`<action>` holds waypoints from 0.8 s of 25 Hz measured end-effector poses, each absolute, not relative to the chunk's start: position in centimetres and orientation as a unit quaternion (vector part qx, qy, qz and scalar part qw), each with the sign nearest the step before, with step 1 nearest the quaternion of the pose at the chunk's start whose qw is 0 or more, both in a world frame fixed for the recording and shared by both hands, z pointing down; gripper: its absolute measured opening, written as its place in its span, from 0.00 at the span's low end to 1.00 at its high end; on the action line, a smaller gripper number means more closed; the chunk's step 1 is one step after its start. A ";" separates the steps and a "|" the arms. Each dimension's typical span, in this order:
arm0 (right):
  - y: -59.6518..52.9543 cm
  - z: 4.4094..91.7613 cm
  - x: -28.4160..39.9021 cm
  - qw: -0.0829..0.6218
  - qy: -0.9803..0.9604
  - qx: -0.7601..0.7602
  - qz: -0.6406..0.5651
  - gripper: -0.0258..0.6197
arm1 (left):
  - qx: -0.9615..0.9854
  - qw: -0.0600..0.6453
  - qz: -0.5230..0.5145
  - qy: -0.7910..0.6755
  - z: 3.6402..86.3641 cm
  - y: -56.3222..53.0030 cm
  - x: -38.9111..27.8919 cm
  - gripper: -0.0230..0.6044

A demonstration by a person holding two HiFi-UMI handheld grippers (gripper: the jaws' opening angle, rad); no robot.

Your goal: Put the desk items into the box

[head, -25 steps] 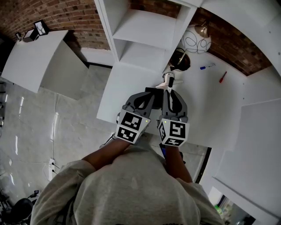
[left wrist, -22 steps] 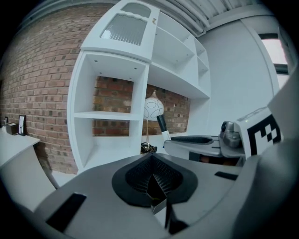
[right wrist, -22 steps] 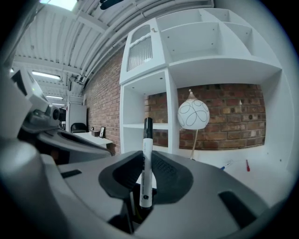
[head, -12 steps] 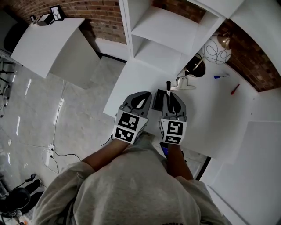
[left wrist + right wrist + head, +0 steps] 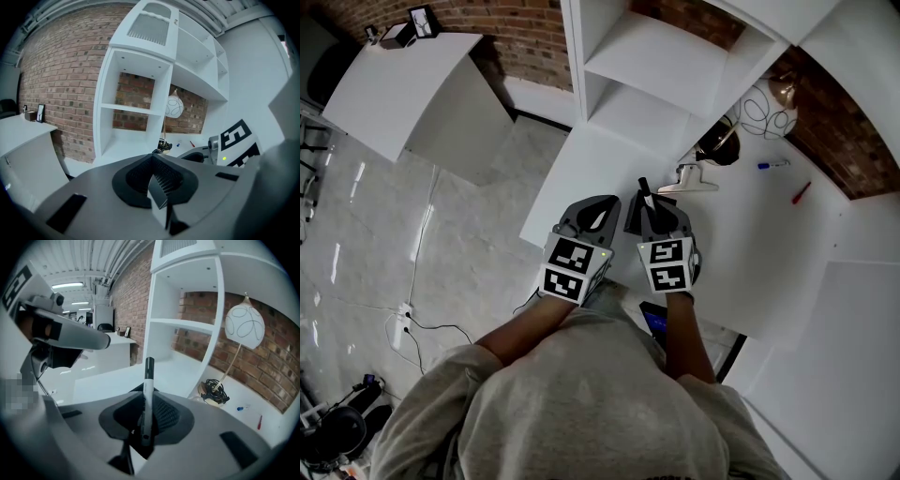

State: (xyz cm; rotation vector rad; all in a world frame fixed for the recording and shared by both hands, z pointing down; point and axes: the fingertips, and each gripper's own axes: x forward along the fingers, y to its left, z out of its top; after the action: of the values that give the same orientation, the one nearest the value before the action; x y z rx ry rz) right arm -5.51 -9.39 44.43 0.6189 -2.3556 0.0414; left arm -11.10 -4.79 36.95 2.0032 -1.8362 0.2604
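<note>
Dark flat object (image 5: pixel 631 215) on the tabletop (image 5: pixel 750 253): largely hidden behind my right tongs (image 5: pixel 649 210), kind unclear. Marker (image 5: pixel 148 380): lower end buried between the pads. Blue item (image 5: pixel 772 164) and red item (image 5: pixel 802 192): too small to identify.

Seen from the head view, the white desk (image 5: pixel 750 248) carries a white shelf unit (image 5: pixel 647 70) at its eleven o'clock corner, and a lamp base (image 5: pixel 715 147) with black cord coiled on it stands just beside the unit at twelve o'clock. A blue pen (image 5: pixel 772 164) lies at one o'clock and a red pen (image 5: pixel 802 192) near it at two o'clock, the two apart. A small grey tool (image 5: pixel 689 180) lies just below the lamp base, and a dark flat box (image 5: pixel 631 214), partly hidden, sits at nine o'clock near the desk's edge.
</note>
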 end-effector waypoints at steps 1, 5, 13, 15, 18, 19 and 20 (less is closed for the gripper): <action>-9.4 44.6 -5.6 0.365 -0.902 0.232 0.016 0.16 | 0.719 0.205 0.092 -0.658 36.9 -4.8 -11.1 0.05; -8.5 45.3 -5.9 0.419 -0.885 0.200 0.029 0.18 | 0.719 0.207 0.088 -0.658 36.9 -4.8 -11.1 0.05; -8.2 44.6 -5.0 0.389 -0.889 0.235 0.053 0.24 | 0.726 0.205 0.083 -0.651 36.6 -5.1 -10.6 0.05; -8.1 44.6 -4.2 0.370 -0.889 0.263 0.057 0.24 | 0.733 0.200 0.088 -0.644 36.7 -5.2 -10.2 0.05; -8.2 44.4 -2.9 0.318 -0.891 0.313 0.086 0.24 | 0.745 0.195 0.097 -0.630 36.9 -5.4 -9.0 0.05; -8.2 44.2 -2.4 0.300 -0.890 0.329 0.096 0.24 | 0.749 0.193 0.100 -0.626 37.0 -5.5 -8.6 0.05; -8.3 43.9 -1.9 0.285 -0.889 0.344 0.102 0.24 | 0.753 0.190 0.102 -0.621 37.0 -5.6 -8.3 0.05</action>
State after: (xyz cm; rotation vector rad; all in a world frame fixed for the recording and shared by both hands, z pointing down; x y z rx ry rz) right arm -1.94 -8.27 43.93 0.9198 -2.3778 0.2740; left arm -8.26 -5.64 37.01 2.1169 -1.7454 0.2879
